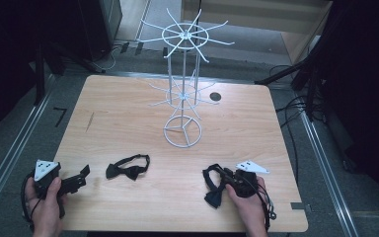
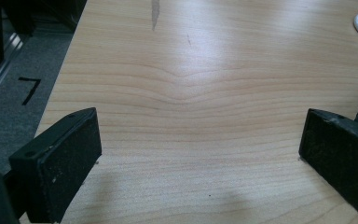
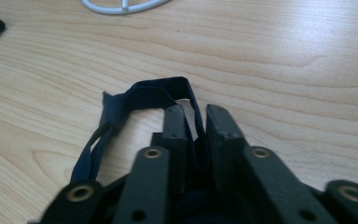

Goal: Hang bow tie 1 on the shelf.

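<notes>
Nearest the camera, the right gripper (image 3: 196, 123) has its jaws clenched on the strap of a dark bow tie (image 1: 213, 185), which lies on the wooden table (image 1: 128, 113) in front of the white wire rack (image 1: 182, 84) and toward the near right. Left of that bow tie, the second bow tie (image 1: 127, 168) lies loose, also in front of the rack. Farther left, the left gripper (image 1: 79, 178) rests with its jaws spread wide over bare wood.
</notes>
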{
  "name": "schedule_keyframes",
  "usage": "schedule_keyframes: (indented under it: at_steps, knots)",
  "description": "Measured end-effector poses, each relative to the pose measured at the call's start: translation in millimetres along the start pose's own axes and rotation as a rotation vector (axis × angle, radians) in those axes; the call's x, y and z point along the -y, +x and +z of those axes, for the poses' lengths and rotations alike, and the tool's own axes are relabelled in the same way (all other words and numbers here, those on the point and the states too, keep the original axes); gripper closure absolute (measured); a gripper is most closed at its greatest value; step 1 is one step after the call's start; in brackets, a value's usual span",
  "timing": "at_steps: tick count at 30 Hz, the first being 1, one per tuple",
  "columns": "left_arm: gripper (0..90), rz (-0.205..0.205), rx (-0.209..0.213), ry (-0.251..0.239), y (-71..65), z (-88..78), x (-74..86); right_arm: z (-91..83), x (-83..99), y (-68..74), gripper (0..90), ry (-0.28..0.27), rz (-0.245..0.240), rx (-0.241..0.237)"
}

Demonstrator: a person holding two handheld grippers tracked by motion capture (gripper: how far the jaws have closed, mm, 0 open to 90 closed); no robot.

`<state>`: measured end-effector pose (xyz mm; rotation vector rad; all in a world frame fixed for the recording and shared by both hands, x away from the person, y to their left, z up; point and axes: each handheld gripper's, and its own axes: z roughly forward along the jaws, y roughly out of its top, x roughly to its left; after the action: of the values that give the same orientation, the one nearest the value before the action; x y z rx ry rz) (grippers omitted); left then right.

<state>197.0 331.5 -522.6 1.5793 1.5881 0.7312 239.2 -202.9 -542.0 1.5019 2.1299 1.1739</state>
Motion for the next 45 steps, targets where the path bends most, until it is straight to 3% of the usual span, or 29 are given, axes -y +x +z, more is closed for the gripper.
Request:
schedule_keyframes:
  at_steps: [6,19,45]
  knots:
    - [0.0,0.001,0.007,0.001,-0.3,0.2,0.4,-4.0,0.2,2.2,90.0,-0.022,-0.033,-0.004]
    - [0.0,-0.014,0.016,0.002,0.7,-0.4,1.3,-26.0,-11.7,16.5,90.0,-0.197,-0.066,-0.014]
    - [0.0,-0.010,0.033,0.006,-0.6,-1.2,2.5,-32.7,-40.9,34.2,90.0,-0.264,-0.094,-0.034]
